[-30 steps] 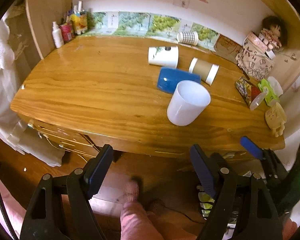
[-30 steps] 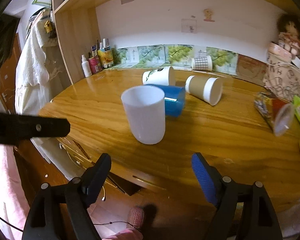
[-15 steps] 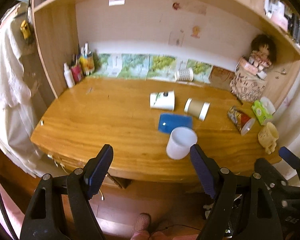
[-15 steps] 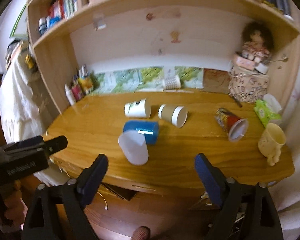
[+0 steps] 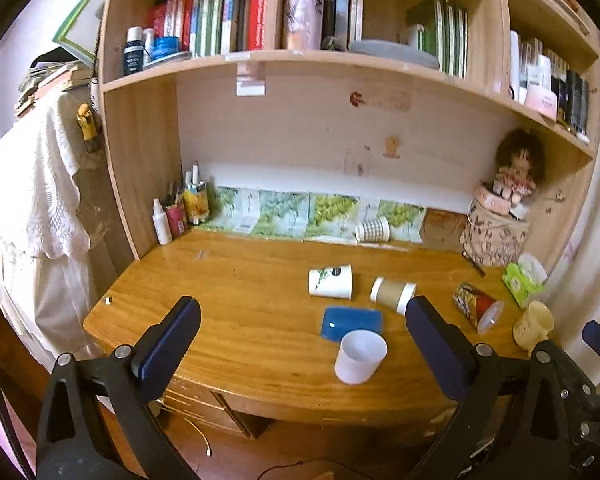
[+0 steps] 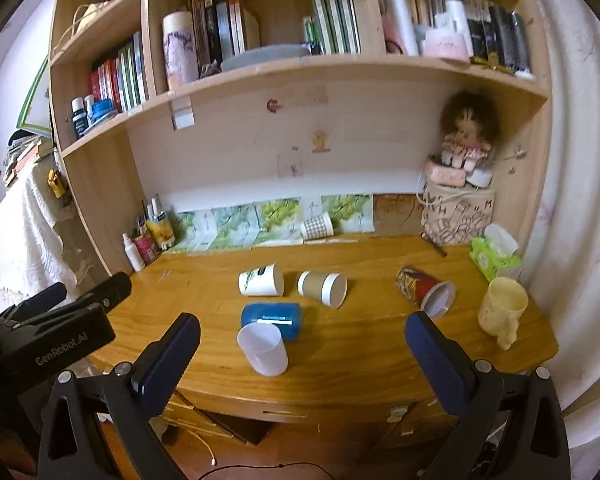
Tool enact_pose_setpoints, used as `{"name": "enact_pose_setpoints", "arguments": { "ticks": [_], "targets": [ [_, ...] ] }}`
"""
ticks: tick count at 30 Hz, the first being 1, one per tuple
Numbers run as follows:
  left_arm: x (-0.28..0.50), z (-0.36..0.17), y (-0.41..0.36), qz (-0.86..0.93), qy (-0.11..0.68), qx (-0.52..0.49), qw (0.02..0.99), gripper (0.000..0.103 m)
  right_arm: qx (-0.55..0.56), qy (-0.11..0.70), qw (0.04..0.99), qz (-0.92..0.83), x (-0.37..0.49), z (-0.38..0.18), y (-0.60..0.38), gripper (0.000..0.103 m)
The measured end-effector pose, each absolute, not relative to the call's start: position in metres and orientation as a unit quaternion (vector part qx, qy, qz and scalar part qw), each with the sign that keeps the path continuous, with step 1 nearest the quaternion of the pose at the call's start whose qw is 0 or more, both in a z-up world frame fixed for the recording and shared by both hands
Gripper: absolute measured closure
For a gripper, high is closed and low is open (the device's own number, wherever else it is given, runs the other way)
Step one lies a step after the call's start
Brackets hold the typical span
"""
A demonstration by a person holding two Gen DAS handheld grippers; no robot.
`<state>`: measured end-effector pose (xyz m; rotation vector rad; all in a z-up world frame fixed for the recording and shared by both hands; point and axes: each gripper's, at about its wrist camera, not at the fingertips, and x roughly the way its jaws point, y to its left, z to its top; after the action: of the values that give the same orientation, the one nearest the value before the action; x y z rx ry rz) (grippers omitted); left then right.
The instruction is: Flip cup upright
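Left wrist view. Left gripper [image 5: 300, 334] held back off the desk [image 5: 236, 312], jaws spread wide, nothing between the blue pads. White plastic cup [image 5: 360, 356] stands upright near the desk's front edge, mouth up. Blue cup [image 5: 352, 323] lies on its side just behind the white cup — touching or nearly so, cannot tell which. Further behind it, a white paper cup with a leaf print [image 5: 331, 282] on its side; to the right of that one, a brown paper cup [image 5: 393, 295] on its side. Right of the white plastic cup and well apart: a red patterned cup [image 5: 476, 307] on its side, and a pale yellow mug [image 5: 534, 324] upright by the desk's right end. Checked cup [image 5: 373, 230] lies far behind the white cup, at the back wall. Part of the right gripper [image 5: 598, 340] shows at the frame's right edge.

Right wrist view. Right gripper [image 6: 302, 334] also clear of the desk [image 6: 372, 344], jaws wide apart, empty. White plastic cup [image 6: 263, 350] upright at the front edge, with the blue cup [image 6: 272, 319] on its side directly behind it, apparently in contact. Leaf-print cup [image 6: 261, 279] and brown paper cup [image 6: 323, 288] lie behind the blue one. Yellow mug [image 6: 502, 310] stands far right of the white cup. Left gripper's body [image 6: 56, 328] visible left of the white cup, off the desk — its jaw state cannot be read from here.
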<state>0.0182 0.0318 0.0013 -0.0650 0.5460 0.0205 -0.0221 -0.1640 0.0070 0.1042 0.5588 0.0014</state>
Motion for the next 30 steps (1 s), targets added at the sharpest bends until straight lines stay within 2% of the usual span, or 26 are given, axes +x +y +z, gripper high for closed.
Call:
{"name": "enact_pose_setpoints", "arguments": {
  "ticks": [12,30],
  "targets": [
    [0.013,0.006,0.026,0.011,0.239,-0.021,0.971,0.000,0.031,0.243,0.970,-0.002,-0.028,0.012,-0.160,0.000],
    [0.011,0.008,0.016,0.020,0.232,0.010,0.972,0.000,0.045,0.247,0.968,-0.008,-0.028,0.010,-0.163,0.000]
  ]
}}
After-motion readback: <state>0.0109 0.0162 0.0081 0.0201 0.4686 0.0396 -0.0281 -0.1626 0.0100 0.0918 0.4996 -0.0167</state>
